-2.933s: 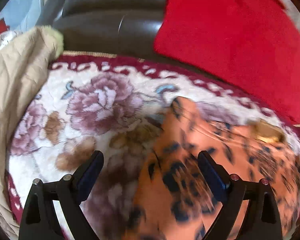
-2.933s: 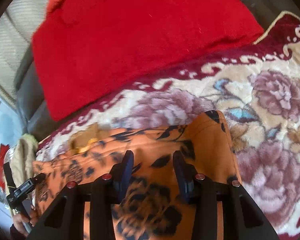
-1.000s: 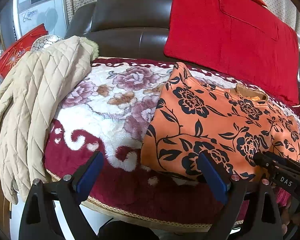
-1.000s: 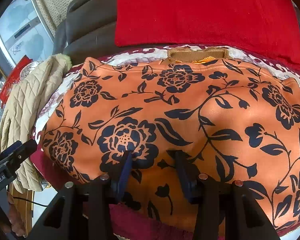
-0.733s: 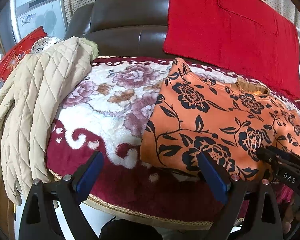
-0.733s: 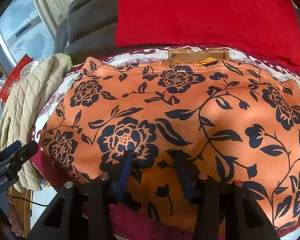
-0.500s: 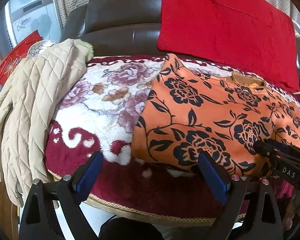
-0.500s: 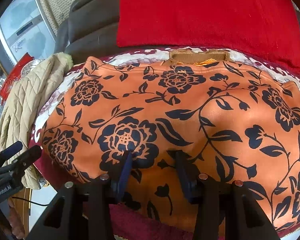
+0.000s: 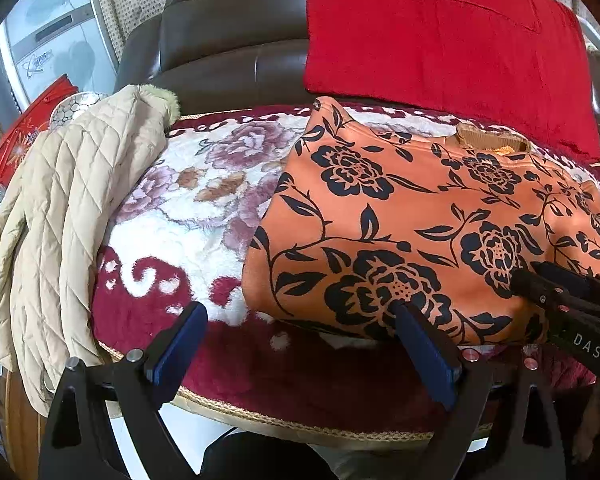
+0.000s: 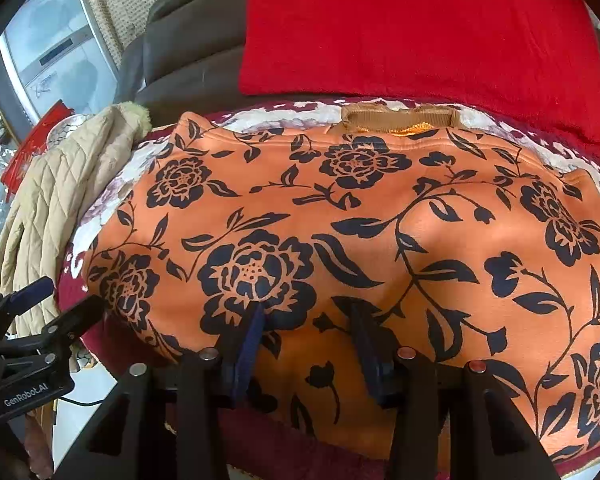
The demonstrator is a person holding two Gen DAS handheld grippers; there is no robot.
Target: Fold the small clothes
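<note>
1. In the left wrist view, the left gripper [image 9: 296,344] sits nearest, at 6 o'clock, its fingers spread wide apart with nothing between them; the left pad is over the dark red border of the blanket [image 9: 180,216], and the right pad lies at the near hem of the top [image 9: 400,216].
2. In the right wrist view, the right gripper [image 10: 308,344] is also at 6 o'clock, its fingers partly apart over the near hem of the top [image 10: 340,220]; whether they pinch the fabric I cannot tell.
3. The top, orange with black flowers, lies spread flat on the flowered blanket, its brown collar [image 10: 396,118] at 12 o'clock on the far side.
4. The right gripper shows in the left view at 4 o'clock [image 9: 556,300], touching the hem.
5. At 9 o'clock a beige quilted coat [image 9: 60,208] hangs over the blanket's edge.
6. Farther, at 12 to 1 o'clock, a red cloth [image 9: 440,40] drapes over the dark sofa back [image 9: 228,40].
</note>
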